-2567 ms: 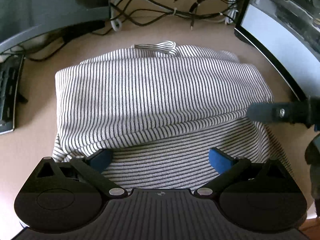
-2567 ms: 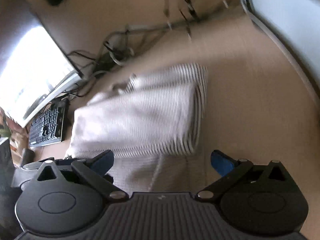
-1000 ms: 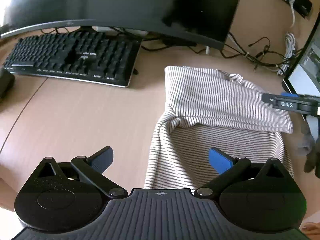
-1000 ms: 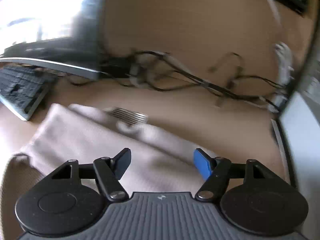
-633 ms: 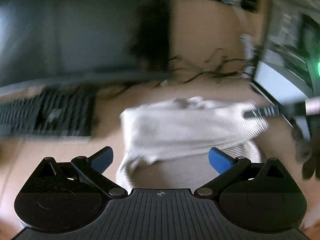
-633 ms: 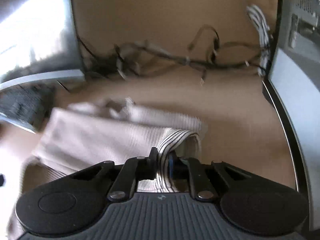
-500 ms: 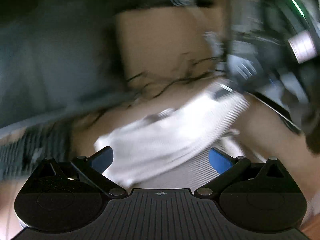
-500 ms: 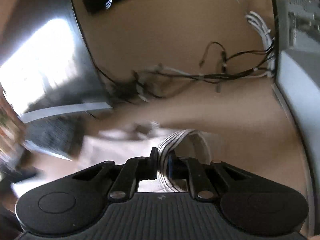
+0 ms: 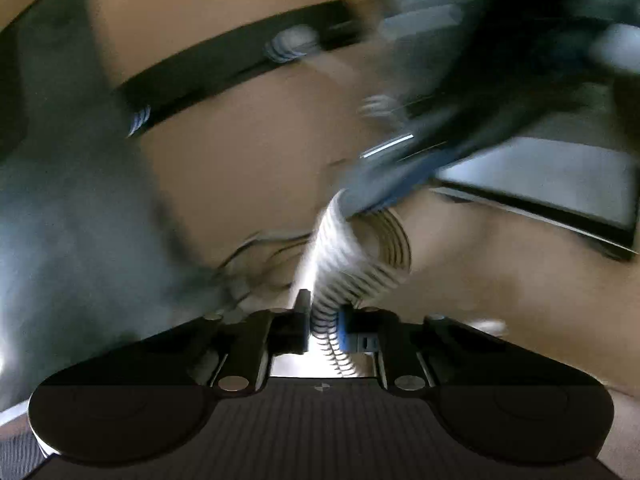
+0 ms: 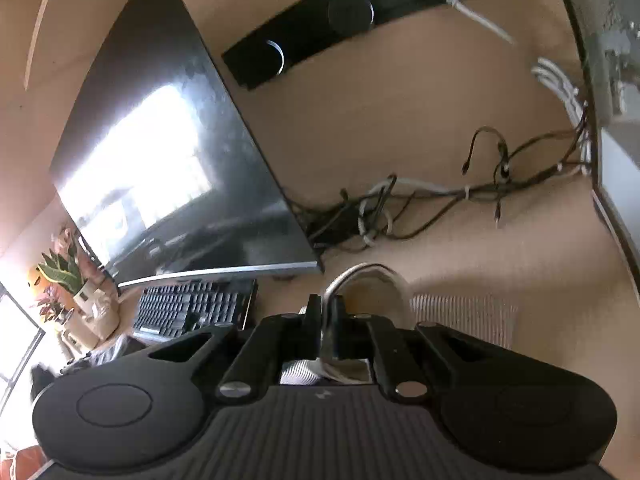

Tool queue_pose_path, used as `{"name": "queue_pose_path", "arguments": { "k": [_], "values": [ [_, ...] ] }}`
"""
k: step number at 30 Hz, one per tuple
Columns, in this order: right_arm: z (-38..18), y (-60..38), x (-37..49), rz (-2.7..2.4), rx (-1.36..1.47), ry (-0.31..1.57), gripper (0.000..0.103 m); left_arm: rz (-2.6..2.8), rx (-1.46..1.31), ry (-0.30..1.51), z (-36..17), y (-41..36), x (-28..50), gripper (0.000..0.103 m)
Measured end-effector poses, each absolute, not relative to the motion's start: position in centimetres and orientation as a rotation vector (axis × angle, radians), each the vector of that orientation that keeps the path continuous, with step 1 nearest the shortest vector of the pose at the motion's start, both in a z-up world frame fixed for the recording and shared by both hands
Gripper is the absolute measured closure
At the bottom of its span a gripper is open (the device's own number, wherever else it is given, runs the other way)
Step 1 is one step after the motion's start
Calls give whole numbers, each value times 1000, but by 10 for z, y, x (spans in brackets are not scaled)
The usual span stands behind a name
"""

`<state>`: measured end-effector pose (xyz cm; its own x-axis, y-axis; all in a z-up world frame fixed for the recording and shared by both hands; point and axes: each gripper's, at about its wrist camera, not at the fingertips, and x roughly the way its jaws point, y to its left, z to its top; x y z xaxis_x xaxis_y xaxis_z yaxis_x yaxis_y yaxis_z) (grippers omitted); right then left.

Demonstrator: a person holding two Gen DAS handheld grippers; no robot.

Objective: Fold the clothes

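Both claws pinch striped shirt (image 9: 344,264): left claw (image 9: 322,322), right claw (image 10: 328,320). Keep edge taut, lay toward 12 o'clock evenly.

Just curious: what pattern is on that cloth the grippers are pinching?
Thin dark stripes on white cloth, clearest in the left wrist view.
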<state>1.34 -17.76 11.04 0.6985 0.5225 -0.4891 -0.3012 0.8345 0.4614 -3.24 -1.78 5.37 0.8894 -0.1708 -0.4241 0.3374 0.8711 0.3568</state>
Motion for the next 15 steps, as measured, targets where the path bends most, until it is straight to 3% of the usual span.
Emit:
{"name": "queue_pose_path", "arguments": {
  "k": [5,9,13,15],
  "values": [
    [110,-175,19,432,311,631,75,68,266,474,71,95,17,89],
    [93,-153,29,438,280,689,74,312,183,507,75,185,43,80],
    [74,-108,31,492,156,742,69,415,46,544,75,231,39,18],
    [66,-86,33,527,75,751,60,432,-8,563,73,240,28,9]
  ]
}}
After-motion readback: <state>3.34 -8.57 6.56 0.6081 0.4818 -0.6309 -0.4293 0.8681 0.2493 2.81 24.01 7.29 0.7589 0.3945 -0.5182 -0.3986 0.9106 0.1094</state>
